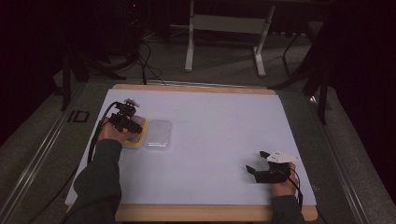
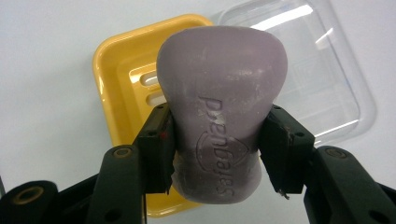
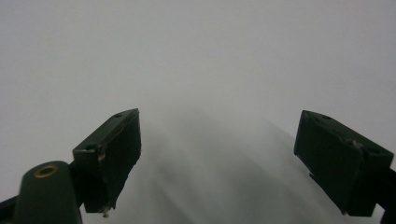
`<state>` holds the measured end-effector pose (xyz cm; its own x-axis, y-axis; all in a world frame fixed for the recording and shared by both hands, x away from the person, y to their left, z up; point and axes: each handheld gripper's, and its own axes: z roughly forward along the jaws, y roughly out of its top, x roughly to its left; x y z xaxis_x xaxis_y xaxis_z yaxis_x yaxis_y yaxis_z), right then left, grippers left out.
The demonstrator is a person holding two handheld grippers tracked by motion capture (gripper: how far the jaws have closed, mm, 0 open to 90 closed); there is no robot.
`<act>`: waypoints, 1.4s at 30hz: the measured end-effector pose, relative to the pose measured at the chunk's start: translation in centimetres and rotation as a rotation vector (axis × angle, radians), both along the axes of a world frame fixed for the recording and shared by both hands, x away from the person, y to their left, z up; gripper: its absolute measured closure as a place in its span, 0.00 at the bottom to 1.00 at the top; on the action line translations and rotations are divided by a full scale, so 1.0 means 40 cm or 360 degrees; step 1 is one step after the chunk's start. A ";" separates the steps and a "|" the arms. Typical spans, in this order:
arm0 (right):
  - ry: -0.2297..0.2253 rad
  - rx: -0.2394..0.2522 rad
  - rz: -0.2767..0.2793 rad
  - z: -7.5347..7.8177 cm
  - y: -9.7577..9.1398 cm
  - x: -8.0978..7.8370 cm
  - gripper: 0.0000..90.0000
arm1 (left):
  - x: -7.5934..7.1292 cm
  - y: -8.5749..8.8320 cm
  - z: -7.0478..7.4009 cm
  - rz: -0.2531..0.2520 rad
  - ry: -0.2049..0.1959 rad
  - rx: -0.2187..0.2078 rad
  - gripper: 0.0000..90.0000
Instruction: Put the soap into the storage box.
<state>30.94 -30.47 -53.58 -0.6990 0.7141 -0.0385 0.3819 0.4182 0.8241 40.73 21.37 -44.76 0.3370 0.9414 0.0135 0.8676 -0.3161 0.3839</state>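
Note:
A pale purple bar of soap (image 2: 219,112) stamped "Safeguard" is clamped between the two black pads of my left gripper (image 2: 215,149), held above a yellow soap dish (image 2: 116,79). In the high view the left gripper (image 1: 127,122) hangs over that yellow dish (image 1: 138,140) at the table's left side. A clear plastic lid (image 2: 322,70) lies beside the dish, also visible as the lid (image 1: 158,134) in the high view. My right gripper (image 1: 258,164) rests low at the front right of the table, its jaws wide apart, and nothing lies between the right gripper's (image 3: 219,158) fingers.
The white table sheet (image 1: 219,126) covers most of the top, with a wooden edge (image 1: 196,212) at the front. A metal stand's legs (image 1: 224,44) rise on the floor behind the table. Cables trail off the left side.

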 end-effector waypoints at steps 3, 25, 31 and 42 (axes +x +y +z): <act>0.0000 0.0000 0.0000 0.000 0.000 0.000 0.16 | 0.004 0.002 -0.003 0.0021 0.0004 0.0005 0.56; 0.0000 -0.0006 0.0006 0.000 0.000 0.001 0.16 | 0.038 0.009 -0.039 0.0099 0.0089 0.0062 0.56; 0.0002 -0.0006 0.0003 0.000 0.001 0.000 0.16 | 0.048 0.009 -0.053 0.0104 0.0122 0.0088 0.56; 0.0000 -0.0006 0.0004 0.000 0.001 0.000 0.16 | 0.061 0.018 -0.068 0.0142 0.0155 0.0082 0.56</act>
<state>30.95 -30.44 -53.59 -0.7007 0.7122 -0.0411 0.3811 0.4224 0.8224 43.17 22.09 -47.46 0.2540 0.9666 0.0338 0.9256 -0.2530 0.2815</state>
